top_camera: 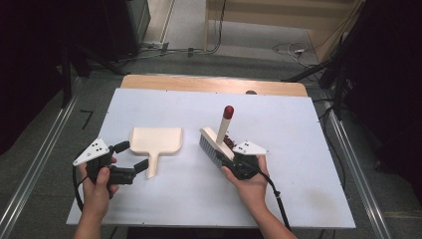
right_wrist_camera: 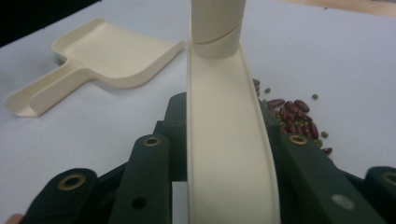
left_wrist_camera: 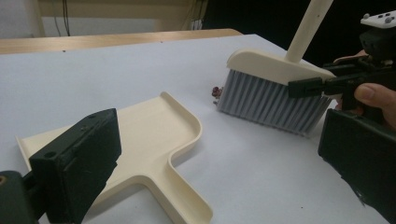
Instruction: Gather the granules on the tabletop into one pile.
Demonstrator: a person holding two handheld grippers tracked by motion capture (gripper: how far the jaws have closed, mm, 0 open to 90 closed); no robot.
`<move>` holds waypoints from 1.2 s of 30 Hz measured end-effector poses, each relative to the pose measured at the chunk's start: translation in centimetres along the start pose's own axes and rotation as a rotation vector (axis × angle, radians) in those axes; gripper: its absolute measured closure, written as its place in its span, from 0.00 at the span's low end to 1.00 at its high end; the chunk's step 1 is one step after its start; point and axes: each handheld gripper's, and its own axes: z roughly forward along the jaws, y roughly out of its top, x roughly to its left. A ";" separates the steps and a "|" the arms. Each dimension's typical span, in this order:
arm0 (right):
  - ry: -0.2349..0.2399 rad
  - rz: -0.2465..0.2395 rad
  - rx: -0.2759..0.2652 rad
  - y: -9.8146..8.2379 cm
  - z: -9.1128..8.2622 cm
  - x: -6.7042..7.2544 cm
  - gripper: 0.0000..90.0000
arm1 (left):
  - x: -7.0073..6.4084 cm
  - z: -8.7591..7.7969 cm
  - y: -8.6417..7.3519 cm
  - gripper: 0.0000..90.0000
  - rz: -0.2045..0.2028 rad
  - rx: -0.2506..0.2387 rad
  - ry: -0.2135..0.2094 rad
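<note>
Right claw clamped the brush; left claw stood apart at the dustpan. Sweeping the beans called for low, steady strokes.

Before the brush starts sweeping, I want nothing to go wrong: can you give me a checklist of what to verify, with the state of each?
1. Right gripper shut on the brush: ok, jaws clamp the cream back of the head.
2. Bristles down on the table: ok, as seen in the left gripper view.
3. Beans heaped beside the brush, on the side away from the dustpan: ok.
4. Dustpan lying flat, handle toward the person: ok.
5. Left gripper holding the dustpan: not ok, jaws open on either side of the handle, not pressing.
6. Dustpan mouth facing the beans: not ok, it opens toward the far edge.
</note>
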 end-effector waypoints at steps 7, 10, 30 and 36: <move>0.020 0.010 -0.035 0.7 0.5 1.3 0.73 | 0.0 0.2 -0.1 0.00 0.000 0.004 -0.001; 0.024 0.006 -0.020 0.4 1.6 2.1 0.73 | 0.0 0.2 -0.1 0.00 -0.002 0.005 -0.003; -0.145 0.055 -0.010 -0.1 1.0 -2.0 0.73 | -0.2 0.5 -0.2 0.00 0.003 0.015 -0.010; -0.114 0.049 -0.034 -0.2 0.6 -2.8 0.73 | -0.1 0.4 -0.3 0.00 0.001 0.011 -0.010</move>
